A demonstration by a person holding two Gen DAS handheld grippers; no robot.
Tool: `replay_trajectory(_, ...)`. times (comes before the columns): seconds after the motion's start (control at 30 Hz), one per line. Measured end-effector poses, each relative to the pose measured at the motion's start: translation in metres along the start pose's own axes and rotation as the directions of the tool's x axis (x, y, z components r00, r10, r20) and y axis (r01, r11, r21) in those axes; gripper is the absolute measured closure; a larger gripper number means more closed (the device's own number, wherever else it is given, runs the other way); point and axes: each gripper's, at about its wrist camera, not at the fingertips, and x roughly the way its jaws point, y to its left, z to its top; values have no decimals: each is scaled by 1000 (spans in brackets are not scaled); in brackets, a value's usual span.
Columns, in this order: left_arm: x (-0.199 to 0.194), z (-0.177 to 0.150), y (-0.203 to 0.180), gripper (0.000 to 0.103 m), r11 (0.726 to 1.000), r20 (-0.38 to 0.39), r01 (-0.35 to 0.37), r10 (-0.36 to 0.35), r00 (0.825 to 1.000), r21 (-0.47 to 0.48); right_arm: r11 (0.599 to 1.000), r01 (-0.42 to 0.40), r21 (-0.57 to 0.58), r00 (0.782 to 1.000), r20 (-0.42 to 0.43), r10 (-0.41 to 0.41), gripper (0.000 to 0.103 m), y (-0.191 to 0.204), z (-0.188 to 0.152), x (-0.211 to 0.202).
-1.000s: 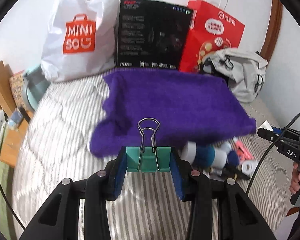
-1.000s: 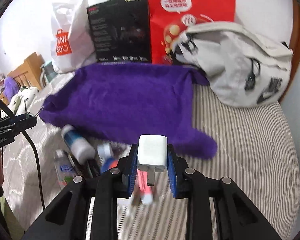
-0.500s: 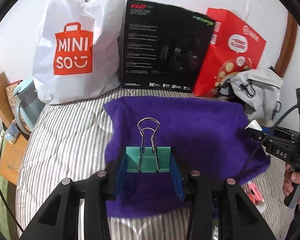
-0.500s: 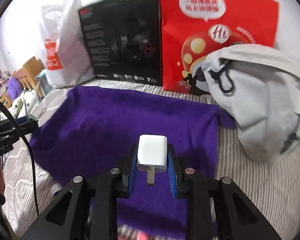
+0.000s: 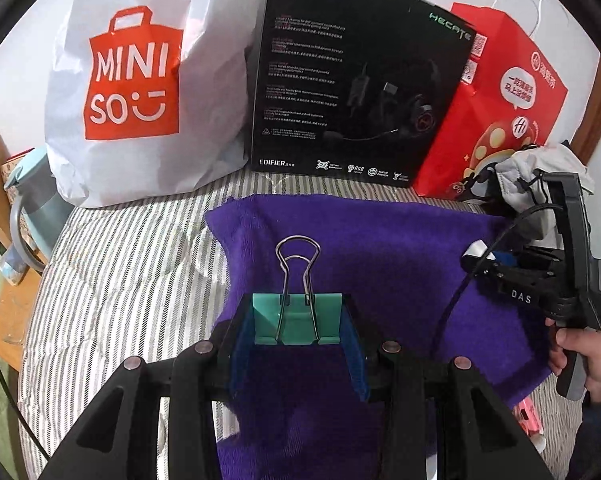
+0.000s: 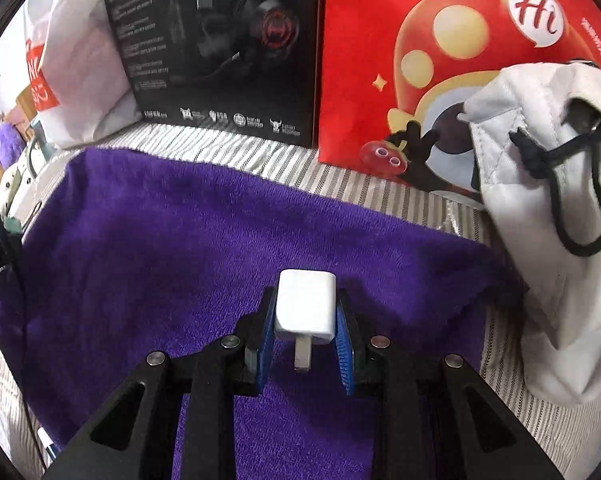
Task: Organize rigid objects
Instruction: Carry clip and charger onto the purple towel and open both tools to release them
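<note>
My left gripper [image 5: 297, 322] is shut on a teal binder clip [image 5: 296, 318] whose wire handles stand upright, held over the left part of a purple towel [image 5: 380, 248] spread on a striped bed. In the right wrist view my right gripper [image 6: 305, 320] is shut on a white charger plug [image 6: 305, 306], its metal prong pointing down, above the purple towel [image 6: 180, 240]. From the left wrist view the right gripper [image 5: 476, 258] shows at the right, held by a hand [image 5: 592, 360]. A pink object [image 5: 528, 416] lies past the towel's near right corner.
Against the wall stand a white Miniso bag [image 5: 140, 88], a black headset box [image 5: 352, 80] and a red paper bag [image 6: 440, 60]. A white drawstring backpack [image 6: 548, 220] lies right of the towel. A teal kettle [image 5: 32, 200] sits off the bed's left side.
Both grippers have moved forward over the purple towel toward the wall, each keeping its object. The bottles and small items near the towel's front edge have dropped out of view.
</note>
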Motion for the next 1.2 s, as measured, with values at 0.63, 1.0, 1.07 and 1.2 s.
replay_trajectory(0.63, 51, 23, -18, 64, 1000, -74, -6, 8, 997, 22, 993, 66, -103, 996, 72, -58, 19, 2, -24, -77)
replay_trajectory(1.0, 76, 20, -35, 64, 992, -137, -94, 105, 985, 87, 994, -70, -84, 993, 91, 78, 19, 5, -74, -133)
replay_trajectory(1.07, 76, 20, -38, 63, 989, -141, -107, 121, 983, 105, 993, -117, -33, 990, 69, 119, 19, -2, -84, -133)
replay_trajectory(1.2, 74, 17, -41, 56, 984, -147, -125, 143, 979, 124, 993, -112, 37, 992, 71, 109, 19, -11, -105, -146)
